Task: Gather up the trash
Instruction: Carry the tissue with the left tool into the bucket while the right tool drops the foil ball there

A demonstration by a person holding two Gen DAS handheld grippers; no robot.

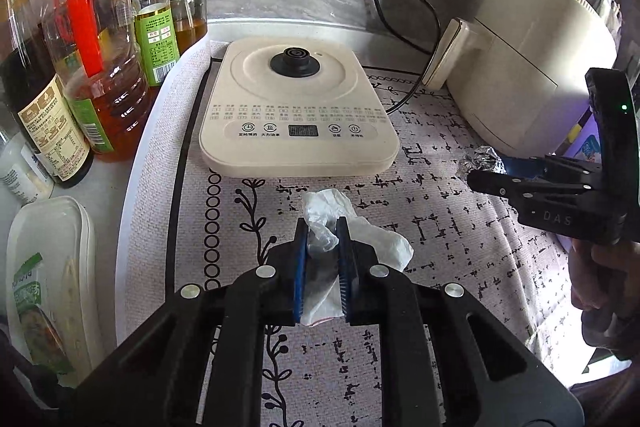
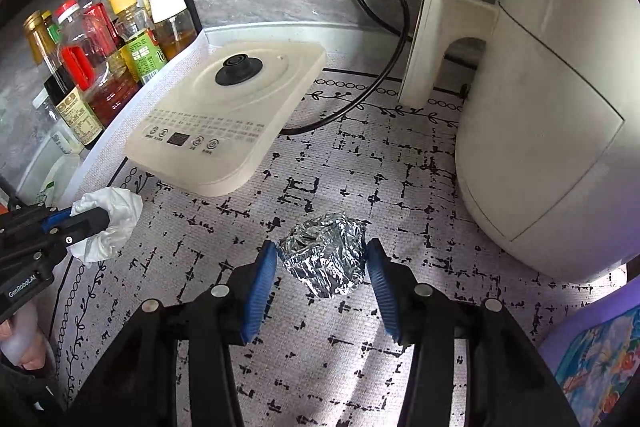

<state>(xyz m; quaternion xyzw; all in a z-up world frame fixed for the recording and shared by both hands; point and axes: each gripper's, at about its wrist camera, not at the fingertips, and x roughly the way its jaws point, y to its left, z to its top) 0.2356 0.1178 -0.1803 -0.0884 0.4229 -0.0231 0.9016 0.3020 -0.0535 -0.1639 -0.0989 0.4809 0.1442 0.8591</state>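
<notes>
A grey countertop [image 1: 108,187] carries a pale patterned mat [image 2: 320,347]. On the mat sit a cream kettle base [image 1: 298,107], a cream air fryer [image 2: 560,107], a black power cord [image 2: 352,103] and a crumpled foil ball [image 2: 326,253]. Beside the mat stand several oil and sauce bottles [image 1: 92,67] and a white plastic container [image 1: 48,267].

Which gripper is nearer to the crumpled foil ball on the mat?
Right. The right gripper has the foil ball between its open fingers; the left gripper is away to the side, shut on a white tissue.
</notes>
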